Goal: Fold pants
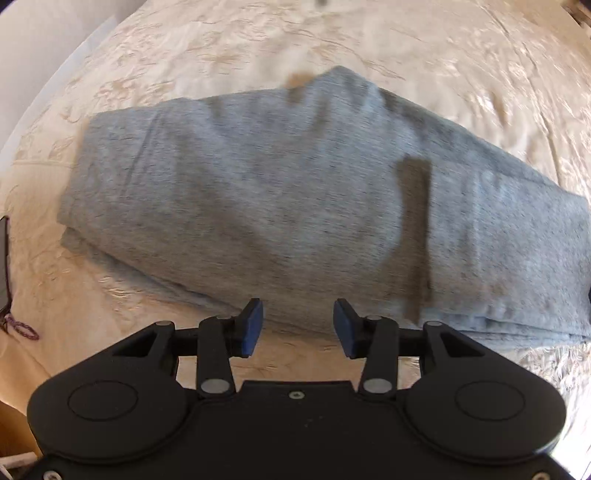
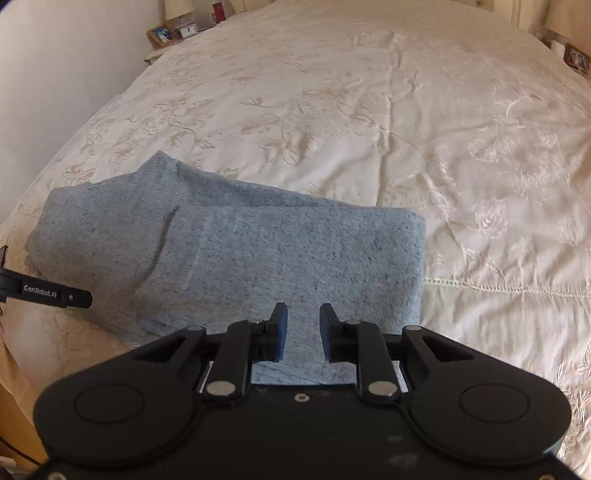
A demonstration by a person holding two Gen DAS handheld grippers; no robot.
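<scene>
The grey pants (image 1: 258, 192) lie folded into a thick bundle on the cream bedspread (image 1: 221, 48). My left gripper (image 1: 298, 314) hovers over the bundle's near edge, open, its blue pads (image 1: 253, 325) wide apart with nothing between them. In the right wrist view the pants (image 2: 240, 254) lie at the lower left, a neat folded edge on their right side. My right gripper (image 2: 303, 314) hangs over their near right part, its jaws narrowly open; grey cloth shows through the gap below, not pinched.
The embroidered bedspread (image 2: 406, 129) stretches far and right. A black bar marked GenRobot.AI (image 2: 55, 293) juts in from the left. A nightstand with frames and a clock (image 2: 177, 31) stands by the wall. A purple cord (image 1: 22, 328) lies at the bed's left edge.
</scene>
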